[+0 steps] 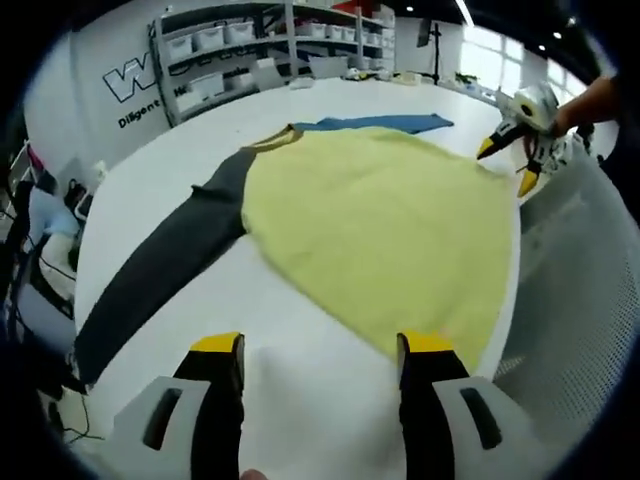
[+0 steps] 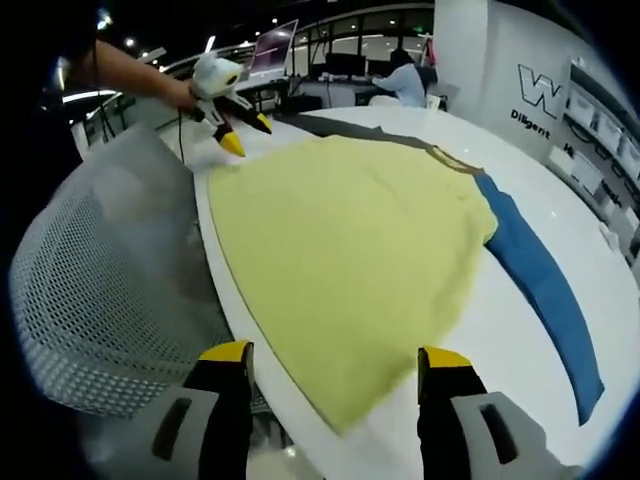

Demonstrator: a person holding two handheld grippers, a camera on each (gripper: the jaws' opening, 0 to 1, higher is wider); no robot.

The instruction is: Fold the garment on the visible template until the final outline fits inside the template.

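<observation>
In the left gripper view, a dark grey sleeve [image 1: 165, 265] runs off to the left across the white bench [image 1: 300, 400], joined to the garment [image 1: 390, 235], whose yellow body lies spread flat over the middle of the bench. A blue sleeve [image 1: 385, 123] stretches along the far side behind the yellow body. The left tool [image 1: 322, 345] hovers low over the bench with its yellow-tipped jaws wide apart and nothing between them, just short of the garment's near edge. At the right, the right tool [image 1: 510, 160] sits by the garment's far right edge, jaws parted, above a white mesh chair back [image 1: 580, 290].

In the right gripper view, the mesh chair back [image 2: 90, 290] is at the left, the left tool [image 2: 240, 130] beyond it at the garment's far corner. The yellow garment [image 2: 350, 250] fills the middle, with the blue sleeve [image 2: 545, 285] lying along its right. The right tool [image 2: 335, 355] stands wide open and empty over the garment's near hem
</observation>
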